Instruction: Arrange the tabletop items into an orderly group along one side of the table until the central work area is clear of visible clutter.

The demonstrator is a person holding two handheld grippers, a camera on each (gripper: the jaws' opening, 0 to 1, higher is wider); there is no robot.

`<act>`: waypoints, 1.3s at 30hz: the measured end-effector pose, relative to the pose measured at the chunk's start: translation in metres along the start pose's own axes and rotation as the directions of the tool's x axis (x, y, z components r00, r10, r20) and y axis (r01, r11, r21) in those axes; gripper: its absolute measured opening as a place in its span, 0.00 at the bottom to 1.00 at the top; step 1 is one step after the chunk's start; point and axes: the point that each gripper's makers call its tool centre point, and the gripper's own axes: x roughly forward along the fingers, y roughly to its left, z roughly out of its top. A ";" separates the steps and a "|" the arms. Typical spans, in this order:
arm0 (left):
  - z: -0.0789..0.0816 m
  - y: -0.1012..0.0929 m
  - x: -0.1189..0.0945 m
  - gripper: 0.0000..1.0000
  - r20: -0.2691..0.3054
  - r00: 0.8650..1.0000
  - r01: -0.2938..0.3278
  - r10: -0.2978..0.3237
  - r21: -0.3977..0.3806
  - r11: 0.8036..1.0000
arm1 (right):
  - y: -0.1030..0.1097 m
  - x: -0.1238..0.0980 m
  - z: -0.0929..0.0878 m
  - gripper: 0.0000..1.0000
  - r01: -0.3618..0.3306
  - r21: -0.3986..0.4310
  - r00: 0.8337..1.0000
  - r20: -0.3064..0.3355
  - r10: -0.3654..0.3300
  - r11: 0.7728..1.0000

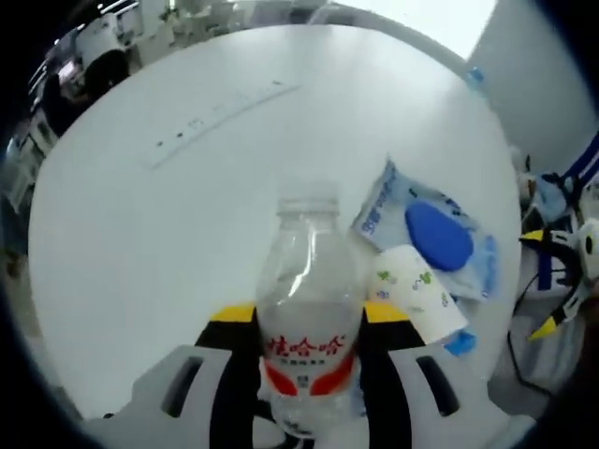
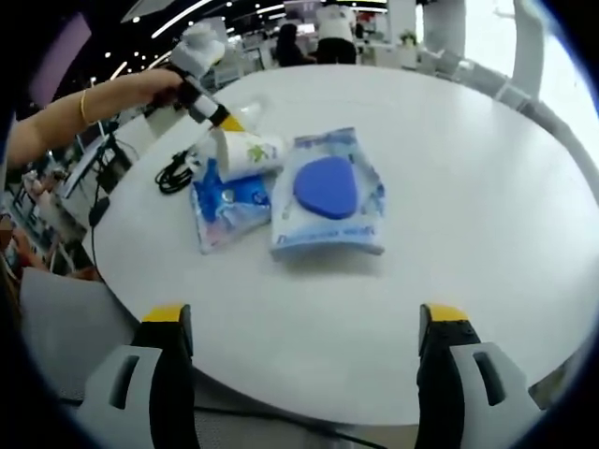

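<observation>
A clear water bottle point(image 1: 307, 318) with a red label stands upright between the yellow-tipped jaws of my left gripper point(image 1: 309, 313), which is shut on it. Just right of it a paper cup point(image 1: 416, 301) with green prints lies on its side, partly over a wet-wipes pack point(image 1: 435, 234) with a blue lid. In the right gripper view the same wipes pack point(image 2: 328, 192), a smaller blue pack point(image 2: 229, 201) and the cup point(image 2: 248, 150) cluster near the table's left edge. The left gripper point(image 2: 211, 108) is above them in a person's hand. My right gripper point(image 2: 304, 318) is open and holds nothing, near the front edge.
The round white table point(image 2: 468, 187) has a long narrow strip point(image 1: 225, 122) set in its far side. A black cable point(image 2: 173, 173) hangs at the edge beside the packs. Chairs and people are in the background. My right gripper point(image 1: 554, 281) shows beyond the table's right edge.
</observation>
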 end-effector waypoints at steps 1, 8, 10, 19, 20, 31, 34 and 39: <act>0.000 0.001 -0.002 0.37 0.019 1.000 0.005 -0.005 -0.005 1.000 | 0.000 0.000 0.000 0.99 0.001 -0.001 1.000 0.000 -0.001 1.000; -0.003 0.006 -0.020 0.37 0.143 0.990 -0.010 0.018 -0.054 0.998 | -0.001 0.000 -0.001 0.99 0.004 -0.005 1.000 -0.007 -0.004 1.000; -0.003 0.007 -0.024 0.37 0.185 0.982 -0.028 0.041 -0.075 0.997 | -0.001 0.000 -0.001 0.99 0.005 -0.011 1.000 -0.012 -0.006 1.000; -0.004 0.002 -0.035 0.37 0.317 0.938 -0.128 0.139 -0.055 0.990 | 0.002 0.001 -0.001 0.99 0.001 -0.025 1.000 -0.010 -0.002 1.000; -0.005 0.002 -0.036 0.37 0.329 0.932 -0.136 0.150 -0.064 0.989 | 0.004 0.001 0.000 0.99 -0.004 -0.029 1.000 -0.008 0.003 1.000; -0.005 0.009 -0.050 0.37 0.459 0.857 -0.212 0.235 -0.104 0.972 | 0.011 -0.001 0.008 0.99 -0.033 -0.039 0.999 0.034 0.034 0.999; -0.007 0.009 -0.054 0.37 0.474 0.848 -0.215 0.236 -0.099 0.972 | 0.011 0.000 0.007 0.99 -0.034 -0.042 0.999 0.031 0.035 0.999; -0.009 0.010 -0.061 0.37 0.507 0.824 -0.211 0.253 -0.139 0.968 | 0.011 0.000 0.006 0.99 -0.034 -0.047 0.999 0.025 0.035 0.998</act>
